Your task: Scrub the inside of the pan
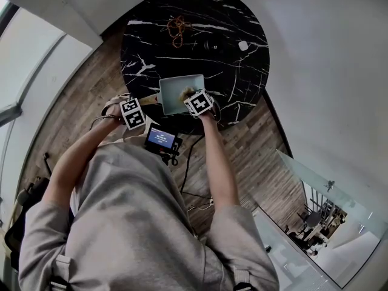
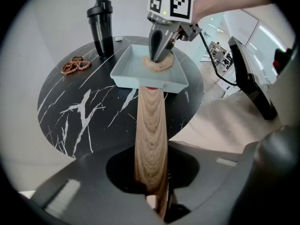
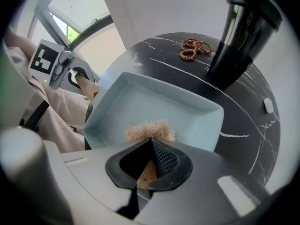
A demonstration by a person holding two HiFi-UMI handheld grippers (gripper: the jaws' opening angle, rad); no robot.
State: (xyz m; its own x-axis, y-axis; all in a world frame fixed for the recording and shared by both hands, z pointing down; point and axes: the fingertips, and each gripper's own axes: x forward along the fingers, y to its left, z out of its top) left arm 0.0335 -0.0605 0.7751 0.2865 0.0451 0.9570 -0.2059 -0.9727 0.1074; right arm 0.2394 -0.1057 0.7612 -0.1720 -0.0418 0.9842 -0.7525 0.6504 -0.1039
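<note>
The left tool [image 2: 152,191] has its jaws closed tight on the wooden handle [image 2: 151,130] of the pan [image 2: 136,81]. The near end of the handle is swallowed by the tool's dark body. The right tool [image 3: 150,165] points down into the pan with its jaws pinched on a tan, fibrous scrubber [image 3: 150,130]. Only the fringe of the scrubber shows past the jaws. In the head view the marker cubes cover both tools' jaws and much of the scrubber.

The pan is square, shallow and pale blue-grey, with rounded corners and a plain floor. It sits at the 6 o'clock edge of the round black, white-veined bench [image 1: 151,47], with its handle running off toward 8 o'clock. The scrubber rests on the pan floor near the wall on the person's side.

A black bottle [image 2: 101,27] stands beyond the pan, its top cut off in the right gripper view. A brown bead bracelet [image 1: 177,30] lies at 11 o'clock and a small white thing [image 1: 243,45], too small to identify, at 2 o'clock.

A lit screen [image 1: 161,139] at the person's chest carries writing too small to read.
</note>
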